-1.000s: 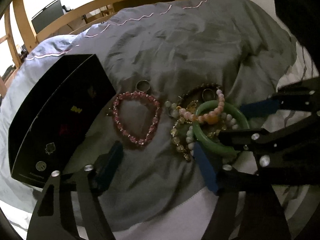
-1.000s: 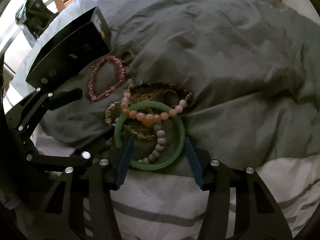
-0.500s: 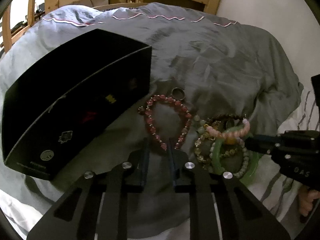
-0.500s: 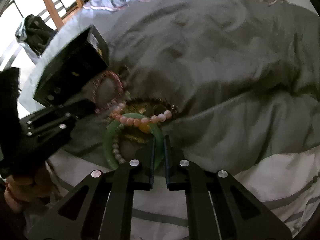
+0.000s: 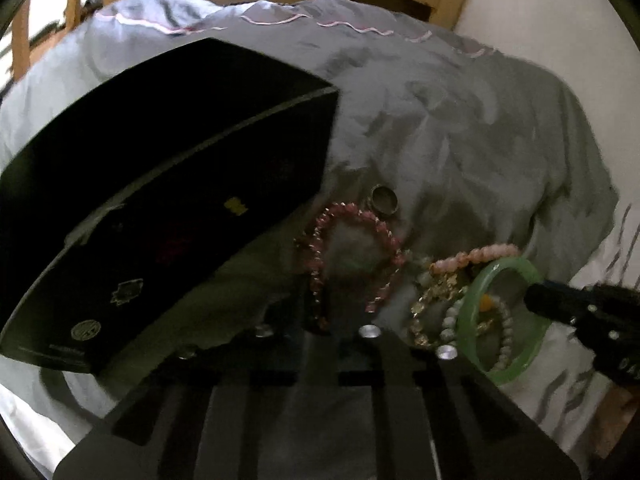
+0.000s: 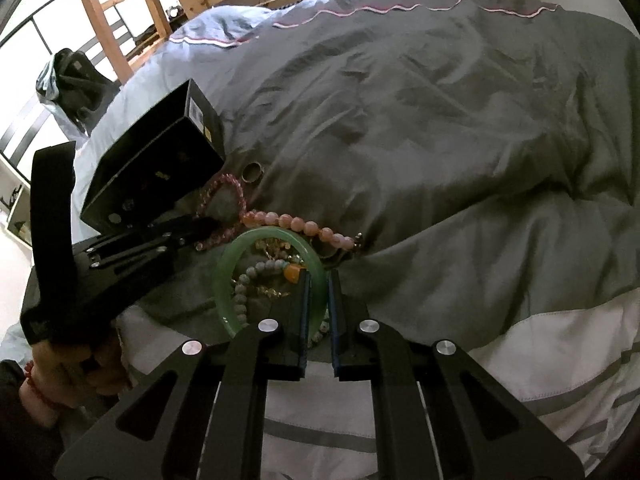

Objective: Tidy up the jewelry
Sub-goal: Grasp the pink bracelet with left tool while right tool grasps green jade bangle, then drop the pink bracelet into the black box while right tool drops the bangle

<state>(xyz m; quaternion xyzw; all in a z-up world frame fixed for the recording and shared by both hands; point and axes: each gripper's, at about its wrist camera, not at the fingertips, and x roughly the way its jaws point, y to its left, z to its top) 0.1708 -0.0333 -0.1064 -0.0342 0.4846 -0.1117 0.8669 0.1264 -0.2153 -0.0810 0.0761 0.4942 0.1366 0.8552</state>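
The green bangle (image 6: pixel 234 256) lies on the gray duvet (image 6: pixel 440 128) of the bed, near its front edge, on top of a small heap of other jewelry. The right claw (image 6: pixel 318 280) is closed on the bangle's near right rim, one blue-padded finger inside the ring and one outside. Within the ring sit a string of pale gray beads (image 6: pixel 244 280), a gold chain (image 6: pixel 274 248) and an orange bead (image 6: pixel 294 274). A bracelet of large pink beads (image 6: pixel 298 224) curves along the bangle's far side, touching or overlapping it.

To the left of the heap lies a dark pink bead bracelet (image 5: pixel 352 252), spread in an open loop. The left claw (image 5: pixel 318 312) has its fingers drawn together on the near left part of this loop; that view is blurred and dark, so whether the beads are actually pinched I cannot tell. A metal ring (image 5: pixel 383 200) rests just beyond that bracelet's far side.

A black box (image 5: pixel 160 200) sits on the duvet left of the jewelry, its near corner just beside the pink loop and the ring. Beyond the duvet a wooden bed frame (image 6: pixel 120 32) is visible. A white striped sheet (image 6: pixel 540 360) shows in front of the duvet.
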